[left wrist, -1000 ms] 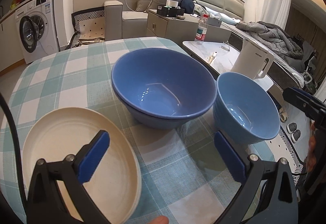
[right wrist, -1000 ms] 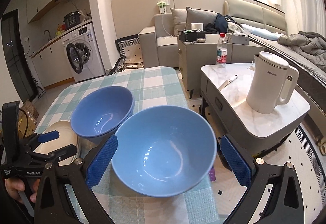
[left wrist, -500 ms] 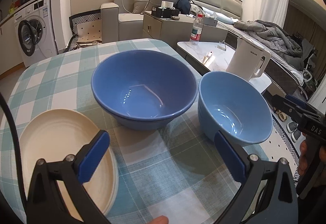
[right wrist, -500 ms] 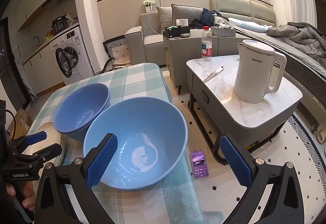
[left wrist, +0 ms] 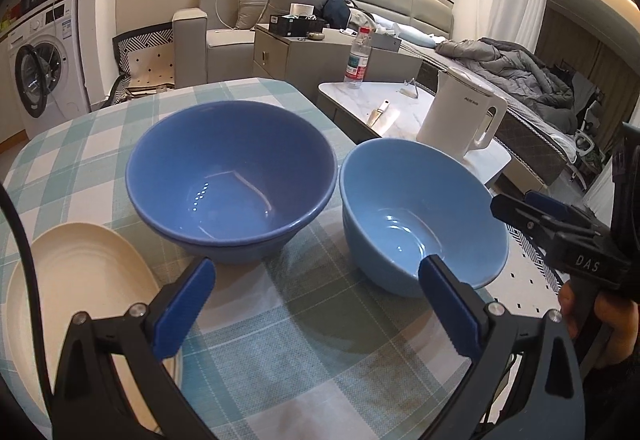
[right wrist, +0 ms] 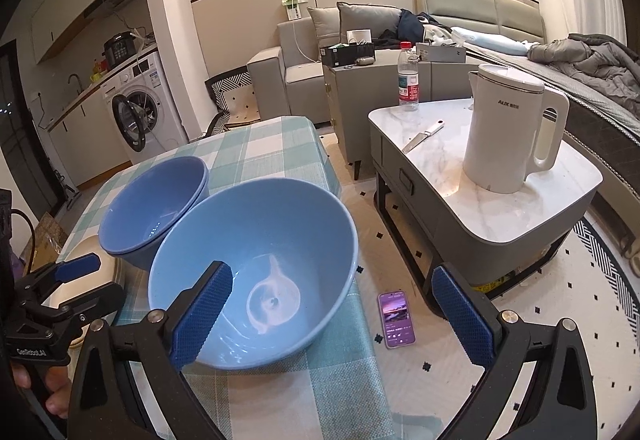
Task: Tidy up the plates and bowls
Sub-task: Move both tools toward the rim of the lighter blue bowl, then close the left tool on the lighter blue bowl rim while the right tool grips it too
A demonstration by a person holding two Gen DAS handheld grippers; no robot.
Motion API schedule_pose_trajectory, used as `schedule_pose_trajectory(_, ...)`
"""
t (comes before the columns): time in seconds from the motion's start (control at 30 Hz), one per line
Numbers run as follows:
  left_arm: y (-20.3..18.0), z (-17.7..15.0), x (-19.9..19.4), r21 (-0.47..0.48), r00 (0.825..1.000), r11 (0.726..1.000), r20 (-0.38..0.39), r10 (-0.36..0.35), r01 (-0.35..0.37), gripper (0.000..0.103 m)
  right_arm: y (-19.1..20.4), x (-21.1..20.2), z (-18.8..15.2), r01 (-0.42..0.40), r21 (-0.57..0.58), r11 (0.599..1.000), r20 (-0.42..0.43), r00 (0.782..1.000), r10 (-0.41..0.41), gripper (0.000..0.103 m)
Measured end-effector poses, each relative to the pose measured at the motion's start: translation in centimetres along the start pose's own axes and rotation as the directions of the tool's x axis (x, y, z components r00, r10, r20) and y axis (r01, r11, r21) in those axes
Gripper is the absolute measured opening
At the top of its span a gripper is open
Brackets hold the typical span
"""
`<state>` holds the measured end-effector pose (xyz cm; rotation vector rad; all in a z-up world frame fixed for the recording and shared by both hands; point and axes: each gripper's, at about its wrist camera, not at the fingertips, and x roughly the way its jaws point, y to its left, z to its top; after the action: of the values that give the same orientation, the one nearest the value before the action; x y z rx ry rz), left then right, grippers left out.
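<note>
Both grippers, left (left wrist: 316, 306) and right (right wrist: 334, 314), hover with jaws released, grasping nothing. On the checked counter (left wrist: 304, 352) the dark bowl (left wrist: 232, 179) sits beside the light bowl (left wrist: 420, 215), with the cream plate (left wrist: 80, 288) at left.

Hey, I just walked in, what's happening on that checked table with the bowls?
A person holds a pair of tongs in each hand over a table with a checked cloth. Both pairs are open and empty. The right tongs straddle the near rim of the light blue bowl, one finger over its inside, not yet closed. The left tongs hover near the darker blue bowl and cream plate. Nothing is stacked yet.
</note>
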<state>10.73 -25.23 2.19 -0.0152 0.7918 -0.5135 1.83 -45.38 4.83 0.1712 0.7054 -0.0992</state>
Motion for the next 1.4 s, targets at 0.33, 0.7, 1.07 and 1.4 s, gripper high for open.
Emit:
schedule_pose_trajectory(0.33,-1.1,-0.1,1.6,0.007,0.999,1.000,-0.036,-0.008,0.008,0.087,0.0,1.8,-0.5,-0.020,0.006,1.000,-0.042,0.999,0.020,0.075)
schedule_pose_trajectory(0.7,-1.7,0.3,2.9,-0.009,0.996,0.998,-0.059,-0.064,0.063,0.067,-0.7,2.6,-0.8,-0.058,0.065,0.996,-0.054,0.997,0.062,0.064)
schedule_pose_trajectory(1.07,-2.8,0.6,3.9,0.007,0.992,0.995,-0.076,-0.096,0.097,0.042,-0.2,2.9,-0.9,-0.070,0.045,0.997,-0.038,0.997,0.072,0.041)
schedule_pose_trajectory(1.4,-4.0,0.6,4.0,0.071,0.995,0.995,-0.077,-0.059,0.065,0.033,0.2,2.9,-0.9,-0.045,0.027,0.999,-0.029,0.999,0.046,0.031)
